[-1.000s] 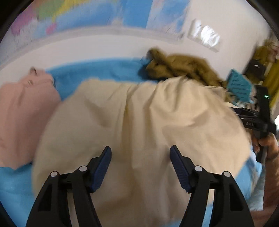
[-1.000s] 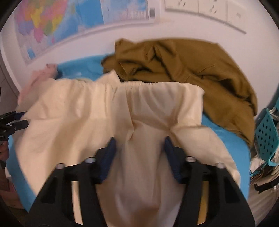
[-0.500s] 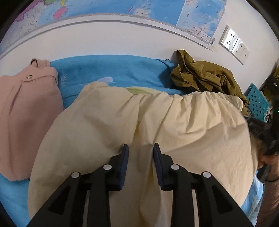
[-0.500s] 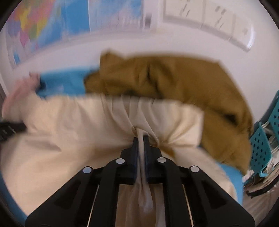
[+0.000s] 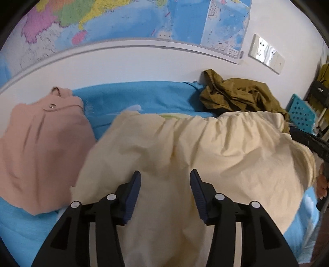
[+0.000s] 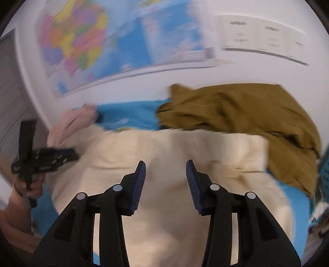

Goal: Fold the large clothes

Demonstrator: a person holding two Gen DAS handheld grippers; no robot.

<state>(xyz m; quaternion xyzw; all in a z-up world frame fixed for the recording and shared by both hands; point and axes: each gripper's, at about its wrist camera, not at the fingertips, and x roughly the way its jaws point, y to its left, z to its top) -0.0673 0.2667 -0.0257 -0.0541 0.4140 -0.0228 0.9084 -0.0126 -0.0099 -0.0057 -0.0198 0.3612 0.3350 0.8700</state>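
Cream fabric, a large garment (image 5: 185, 156), lies spread and wrinkled over the middle of the bed's blue sheet (image 5: 139, 96), its gathered far edge running toward the wall side and its near part hanging toward the front edge. Left gripper (image 5: 165, 191) hovers above the garment's near-middle; jaws have just been opening, blue pads apart, cloth seen under the gap but nothing pinched, so released. Right gripper (image 6: 166, 180) is over the same garment nearer the bed's right end; jaws have also just been opening, pads parted, no fabric clamped between them. Right wrist view is motion-blurred, so fine folds there are hard to read. Pink garment (image 5: 39, 152) sits at the left end of the bed, a button visible near its collar, its edge just beside the cream one. Olive-brown garment (image 5: 240, 96) is bunched at the far right corner against the wall, touching the cream garment's far edge. In the right wrist view the left gripper's black body shows at the left with a hand (image 6: 30, 184) on its handle. Map (image 5: 127, 18) on the wall above the bed, white sockets (image 5: 267, 53) to its right, teal perforated basket (image 5: 302, 113) beyond the bed's right end.
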